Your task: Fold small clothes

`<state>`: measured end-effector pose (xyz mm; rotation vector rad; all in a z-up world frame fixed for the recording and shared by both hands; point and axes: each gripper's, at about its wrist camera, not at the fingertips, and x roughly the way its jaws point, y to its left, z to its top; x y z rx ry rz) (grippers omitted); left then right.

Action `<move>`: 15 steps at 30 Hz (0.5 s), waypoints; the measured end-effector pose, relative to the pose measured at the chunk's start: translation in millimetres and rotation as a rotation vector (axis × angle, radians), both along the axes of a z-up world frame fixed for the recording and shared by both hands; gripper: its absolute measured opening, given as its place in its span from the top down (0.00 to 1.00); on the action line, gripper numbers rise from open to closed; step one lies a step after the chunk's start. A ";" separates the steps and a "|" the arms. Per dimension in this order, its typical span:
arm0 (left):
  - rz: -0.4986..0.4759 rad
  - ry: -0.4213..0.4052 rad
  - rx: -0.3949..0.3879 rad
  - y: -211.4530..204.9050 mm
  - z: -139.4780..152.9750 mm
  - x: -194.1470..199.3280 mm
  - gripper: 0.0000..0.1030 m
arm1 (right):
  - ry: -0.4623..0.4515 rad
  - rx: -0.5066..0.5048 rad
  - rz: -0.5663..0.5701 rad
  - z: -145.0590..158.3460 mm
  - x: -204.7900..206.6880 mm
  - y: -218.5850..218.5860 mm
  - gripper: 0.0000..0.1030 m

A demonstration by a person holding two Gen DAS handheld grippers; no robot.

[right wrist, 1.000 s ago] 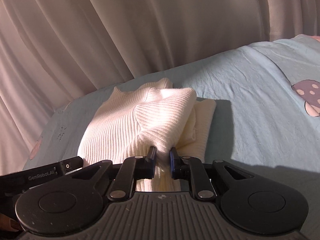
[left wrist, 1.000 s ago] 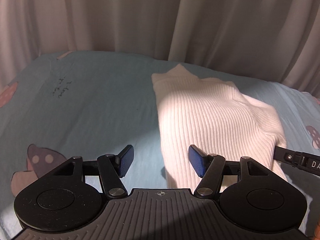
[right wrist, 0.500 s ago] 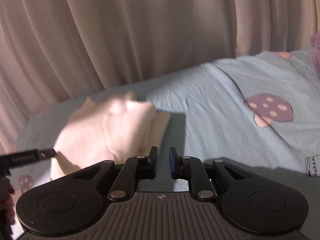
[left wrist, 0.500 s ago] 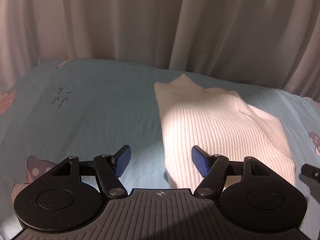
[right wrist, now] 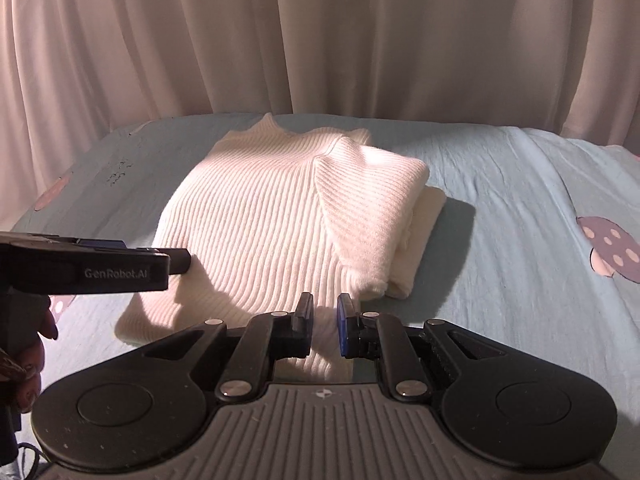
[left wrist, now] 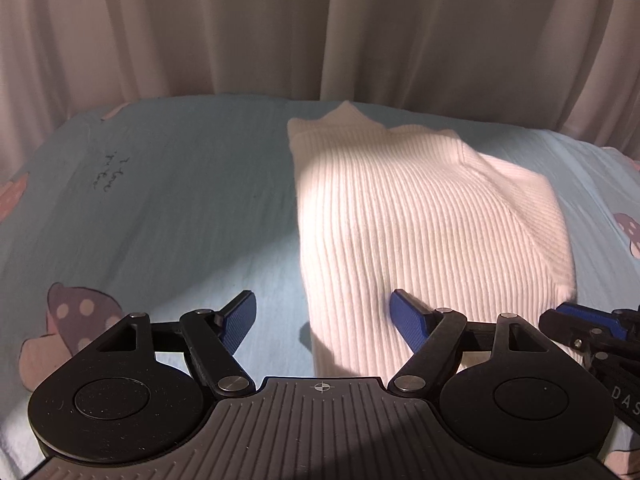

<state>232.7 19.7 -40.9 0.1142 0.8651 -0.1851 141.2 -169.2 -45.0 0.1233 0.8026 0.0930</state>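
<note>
A white ribbed sweater (left wrist: pixel 400 220) (right wrist: pixel 260 220) lies flat on the light blue bed sheet (left wrist: pixel 180 200), collar toward the curtain. One sleeve is folded in over its right side. My left gripper (left wrist: pixel 324 316) hovers at the sweater's near left edge. Its jaws are opening, and the edge lies between the blue pads untouched. From the right wrist view the left gripper (right wrist: pixel 176 258) shows side-on at the sweater's left edge. My right gripper (right wrist: pixel 324 320) (left wrist: pixel 588 320) is shut over the near hem and grips nothing; white knit shows through the narrow gap.
A pale curtain (right wrist: pixel 320 40) hangs close behind the bed's far edge. Mushroom prints (right wrist: pixel 612 248) (left wrist: pixel 76 320) and small handwriting (left wrist: pixel 108 172) mark the sheet. A person's hand (right wrist: pixel 28 352) holds the left gripper's handle at the lower left.
The right gripper let go of the folded sleeve, swung off to the right and came back over the near hem. The sleeve now rests on the sweater. The left jaws have widened.
</note>
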 end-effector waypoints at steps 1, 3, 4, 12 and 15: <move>-0.001 0.006 0.004 0.1 -1.0 -4.7 0.23 | 0.005 -0.005 0.006 -0.7 -4.4 -0.3 0.88; -0.005 0.021 0.007 0.9 -4.9 -14.2 0.23 | 0.044 -0.036 0.006 -5.1 -13.7 0.2 0.85; -0.005 0.029 0.010 1.8 -6.7 -18.6 0.23 | 0.067 -0.026 0.006 -7.5 -17.4 -1.0 0.84; 0.002 0.103 0.049 10.0 -11.4 -64.9 0.20 | 0.237 -0.022 -0.011 -10.0 -47.4 -1.7 0.51; 0.030 0.144 0.110 8.8 -17.1 -72.2 0.20 | 0.244 -0.032 -0.008 -8.4 -52.5 1.4 0.44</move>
